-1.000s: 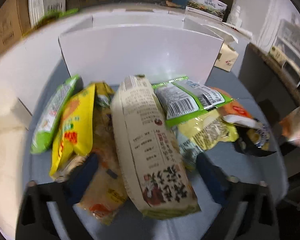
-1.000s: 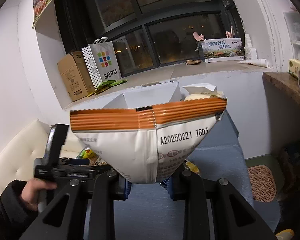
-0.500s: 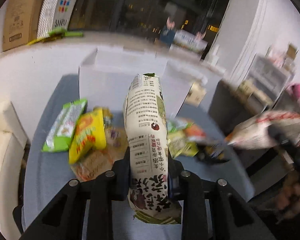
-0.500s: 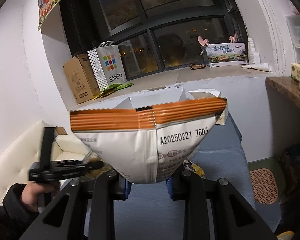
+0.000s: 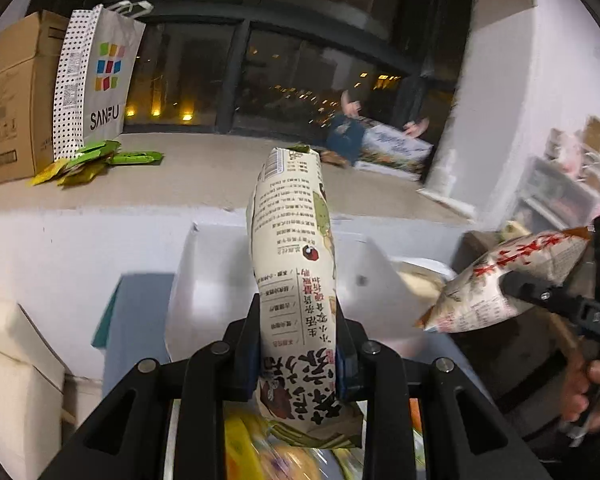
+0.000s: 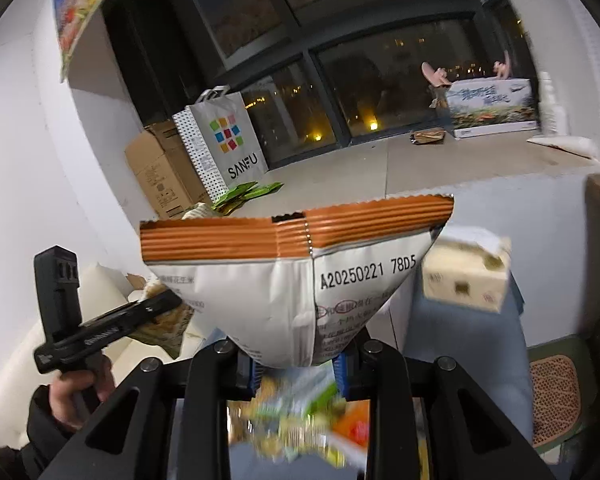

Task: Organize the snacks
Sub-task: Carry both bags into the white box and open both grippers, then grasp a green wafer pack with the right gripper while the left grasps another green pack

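My left tool (image 5: 298, 360) grips the beige packet (image 5: 294, 280) upright and my right tool (image 6: 298, 364) grips the orange-topped bag (image 6: 296, 276), the white box (image 5: 204, 280) straight ahead beyond both.

Cream snack packet (image 5: 294, 280) with dark print, red-brown characters. White snack bag (image 6: 296, 280), orange striped seal, black date code. White box (image 5: 204, 280). Blue desk (image 5: 136, 320). Grey paper bag (image 6: 224, 144), polka-dot side, multicoloured squares. Brown carton (image 5: 12, 96). Black tongs (image 5: 296, 356).
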Demonstrator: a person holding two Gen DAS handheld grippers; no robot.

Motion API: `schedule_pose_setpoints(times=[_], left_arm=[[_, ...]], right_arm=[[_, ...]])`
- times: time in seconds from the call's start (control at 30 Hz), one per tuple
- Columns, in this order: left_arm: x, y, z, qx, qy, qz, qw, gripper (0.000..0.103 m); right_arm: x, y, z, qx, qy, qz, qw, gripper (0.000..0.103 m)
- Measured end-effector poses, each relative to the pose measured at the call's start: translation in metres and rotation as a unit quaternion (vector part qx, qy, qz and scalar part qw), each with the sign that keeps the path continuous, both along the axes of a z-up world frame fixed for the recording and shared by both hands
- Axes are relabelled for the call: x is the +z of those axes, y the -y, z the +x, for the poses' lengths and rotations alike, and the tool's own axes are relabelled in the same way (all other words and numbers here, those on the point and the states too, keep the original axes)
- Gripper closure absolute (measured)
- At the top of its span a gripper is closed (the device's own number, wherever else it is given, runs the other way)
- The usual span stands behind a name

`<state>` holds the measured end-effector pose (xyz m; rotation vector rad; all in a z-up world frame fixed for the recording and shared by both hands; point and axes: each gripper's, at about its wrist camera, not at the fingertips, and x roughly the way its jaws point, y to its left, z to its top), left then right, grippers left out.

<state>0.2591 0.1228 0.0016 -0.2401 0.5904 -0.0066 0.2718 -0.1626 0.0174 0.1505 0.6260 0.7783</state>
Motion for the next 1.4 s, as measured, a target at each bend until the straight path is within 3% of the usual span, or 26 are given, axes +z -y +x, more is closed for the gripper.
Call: schedule_pose_setpoints(times=[0.07, 0.23, 0.27, 0.3, 0.33, 0.37, 0.43, 0.53, 0.63, 0.97, 1.07, 1.13, 1.4], left_arm=[[-0.008, -0.011, 0.029, 0.000, -0.012, -0.011, 0.9999, 0.072], [-0.031, -0.013, 0.070, -0.004, -0.048, 0.014, 0.9988, 0.068], [-0.036, -0.015, 0.074, -0.003, -0.059, 0.012, 0.9982, 0.062], [-0.040, -0.016, 0.078, 0.002, -0.074, 0.015, 0.9971, 0.044], [-0.043, -0.018, 0.078, 0.009, -0.084, 0.019, 0.9963, 0.031], [-0.045, -0.019, 0.078, 0.014, -0.086, 0.024, 0.9959, 0.004], [-0.047, -0.022, 0.073, 0.024, -0.080, 0.045, 0.9955, 0.000], [-0.043, -0.026, 0.059, 0.025, -0.074, 0.053, 0.9956, 0.000], [-0.035, -0.033, 0.042, 0.027, -0.052, 0.051, 0.9970, 0.000], [-0.008, -0.025, -0.047, 0.014, 0.028, 0.054, 0.9980, 0.000], [-0.010, -0.011, -0.082, -0.004, 0.025, 0.057, 0.9981, 0.000], [-0.014, 0.000, -0.111, -0.014, 0.014, 0.046, 0.9988, 0.000], [-0.031, 0.042, -0.205, -0.016, 0.056, 0.019, 0.9981, 0.000]], right_arm=[[0.005, -0.025, 0.034, -0.001, -0.006, -0.038, 0.999, 0.074], [-0.016, -0.071, 0.098, 0.002, -0.067, -0.120, 0.991, 0.073], [-0.022, -0.079, 0.110, -0.002, -0.081, -0.137, 0.987, 0.073], [-0.028, -0.085, 0.118, 0.003, -0.098, -0.156, 0.983, 0.071], [-0.039, -0.096, 0.131, 0.015, -0.132, -0.182, 0.974, 0.066], [-0.044, -0.103, 0.138, 0.024, -0.146, -0.192, 0.970, 0.040], [-0.047, -0.117, 0.148, 0.006, -0.131, -0.232, 0.964, 0.000], [-0.035, -0.130, 0.143, -0.033, -0.059, -0.281, 0.957, 0.000], [-0.025, -0.129, 0.130, -0.026, -0.051, -0.237, 0.970, 0.000], [0.008, -0.088, 0.084, -0.036, -0.009, -0.131, 0.991, 0.000], [0.011, -0.065, 0.055, -0.036, -0.003, -0.102, 0.994, 0.000], [0.008, -0.048, 0.026, -0.033, 0.004, -0.085, 0.996, 0.000], [-0.040, -0.002, -0.079, -0.029, 0.001, -0.073, 0.997, 0.000]])
